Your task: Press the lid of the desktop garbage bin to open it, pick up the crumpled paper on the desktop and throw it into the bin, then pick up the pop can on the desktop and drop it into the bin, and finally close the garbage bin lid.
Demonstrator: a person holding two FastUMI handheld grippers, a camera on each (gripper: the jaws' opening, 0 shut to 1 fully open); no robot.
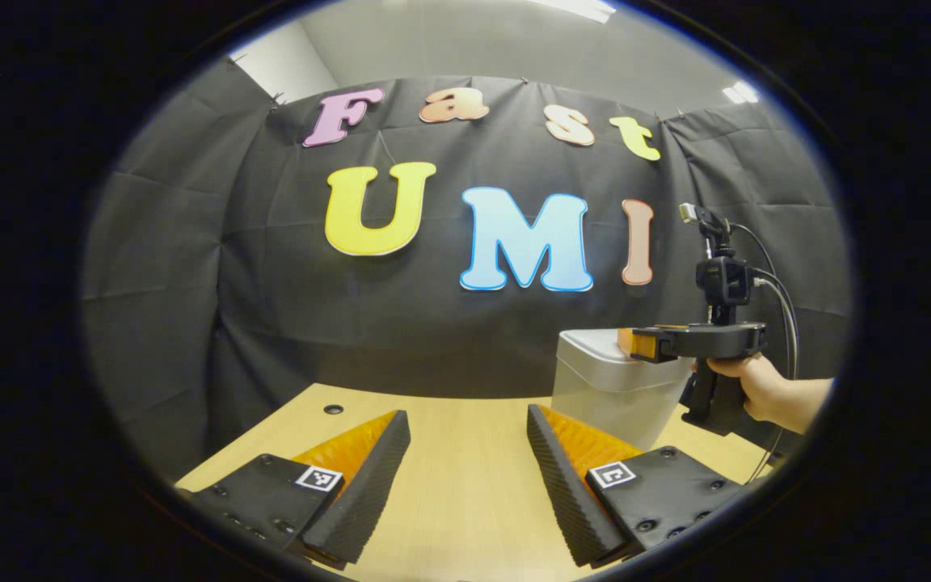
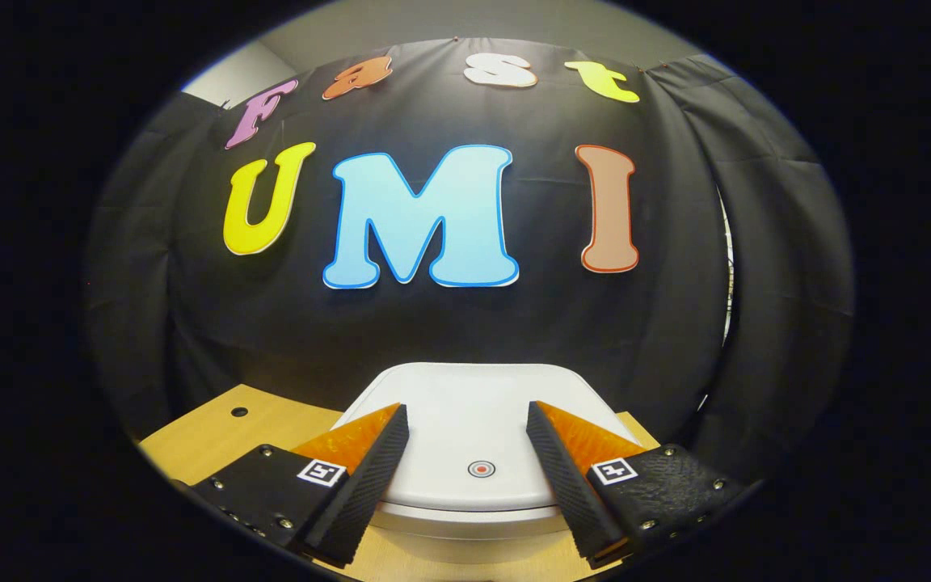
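The white desktop garbage bin (image 1: 607,388) stands at the right of the wooden table (image 1: 465,485) in the left gripper view, lid down. My right gripper (image 1: 643,343), held by a hand (image 1: 764,388), hovers over the bin's top there. In the right gripper view the shut white lid (image 2: 473,412) lies just below my right gripper (image 2: 465,424), whose fingers stand apart above it; a small round red-ringed button (image 2: 481,468) sits near the lid's front edge. My left gripper (image 1: 468,428) is open over bare tabletop, left of the bin.
The black cloth wall closes off the back of the table. A small dark hole (image 1: 334,409) marks the tabletop at the back left; the same kind of hole (image 2: 238,411) shows left of the bin in the right gripper view.
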